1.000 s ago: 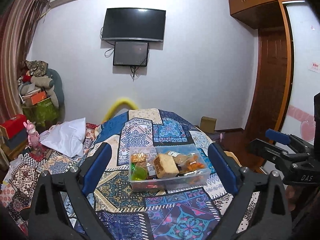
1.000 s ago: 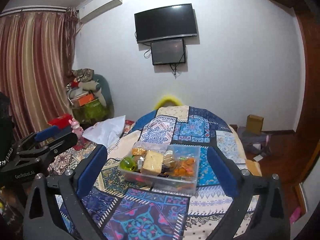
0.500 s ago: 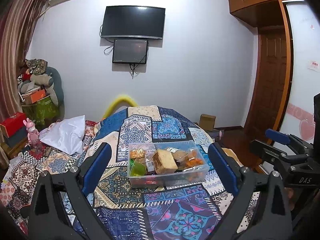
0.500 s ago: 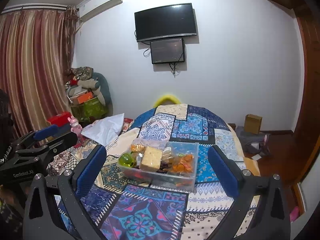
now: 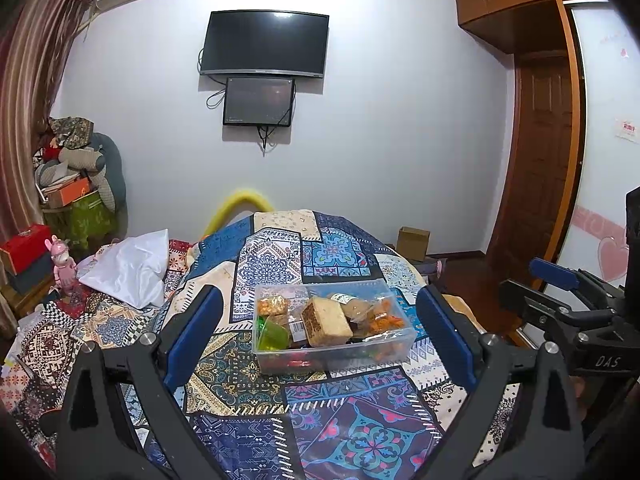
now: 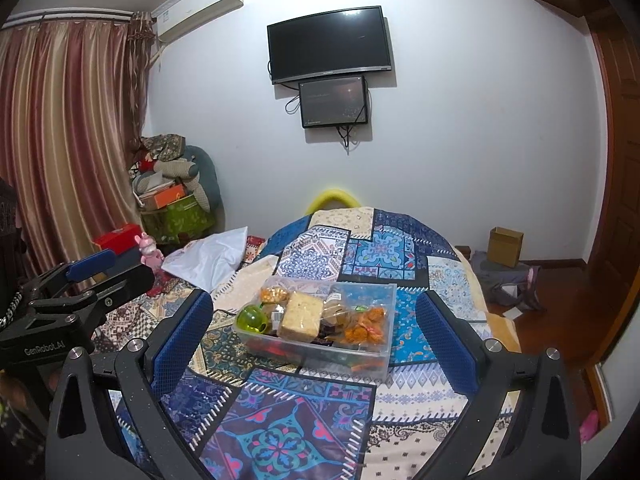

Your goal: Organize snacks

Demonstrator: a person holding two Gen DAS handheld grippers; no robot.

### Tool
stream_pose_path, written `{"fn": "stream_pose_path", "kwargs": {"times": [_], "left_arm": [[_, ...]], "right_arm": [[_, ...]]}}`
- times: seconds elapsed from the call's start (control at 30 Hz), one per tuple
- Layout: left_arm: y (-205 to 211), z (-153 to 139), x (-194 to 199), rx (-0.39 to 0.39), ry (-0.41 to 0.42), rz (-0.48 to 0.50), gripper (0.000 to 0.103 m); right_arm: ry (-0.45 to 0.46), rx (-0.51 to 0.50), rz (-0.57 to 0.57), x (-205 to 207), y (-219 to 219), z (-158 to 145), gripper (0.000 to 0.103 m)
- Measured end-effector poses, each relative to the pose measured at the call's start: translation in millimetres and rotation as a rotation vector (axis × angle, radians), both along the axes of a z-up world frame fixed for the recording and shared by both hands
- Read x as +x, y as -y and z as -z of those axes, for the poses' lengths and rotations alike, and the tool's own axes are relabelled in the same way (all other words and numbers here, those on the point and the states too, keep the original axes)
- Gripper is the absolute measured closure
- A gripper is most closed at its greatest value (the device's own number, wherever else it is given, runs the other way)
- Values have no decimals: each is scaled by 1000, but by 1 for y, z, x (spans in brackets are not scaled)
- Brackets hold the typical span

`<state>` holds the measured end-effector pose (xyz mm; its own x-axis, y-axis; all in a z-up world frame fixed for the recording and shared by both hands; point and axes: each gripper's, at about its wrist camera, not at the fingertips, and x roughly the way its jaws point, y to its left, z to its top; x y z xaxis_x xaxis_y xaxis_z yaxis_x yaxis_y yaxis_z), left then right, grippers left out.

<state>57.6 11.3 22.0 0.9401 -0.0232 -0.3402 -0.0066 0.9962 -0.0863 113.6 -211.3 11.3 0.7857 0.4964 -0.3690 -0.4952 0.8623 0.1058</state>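
Observation:
A clear plastic box [image 5: 362, 354] full of snacks sits on the patterned bedspread [image 5: 352, 436]; it also shows in the right wrist view [image 6: 372, 354]. Inside lie a tan cake block [image 5: 326, 320], a green item [image 5: 274, 334], orange snacks [image 5: 386, 322] and other packets. My left gripper [image 5: 320, 336] is open and empty, held short of the box. My right gripper [image 6: 314, 334] is open and empty, also short of the box. Each gripper shows at the edge of the other's view.
A white pillow [image 5: 132, 268] lies left on the bed. Piled boxes and stuffed toys [image 5: 72, 188] stand at the far left by the curtain. A cardboard box [image 6: 505, 246] sits on the floor at the right. A TV [image 5: 264, 44] hangs on the wall.
Both grippers have risen and drawn back slightly; the snack box sits a little lower and smaller in both views. Jaws stay open.

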Motion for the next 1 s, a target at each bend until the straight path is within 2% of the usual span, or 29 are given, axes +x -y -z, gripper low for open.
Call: {"fn": "stream_pose_path", "kwargs": {"times": [1.0], "left_arm": [[4, 0, -6, 18, 13, 15, 5]], "right_arm": [[-6, 6, 5, -2, 1, 0, 2]]}}
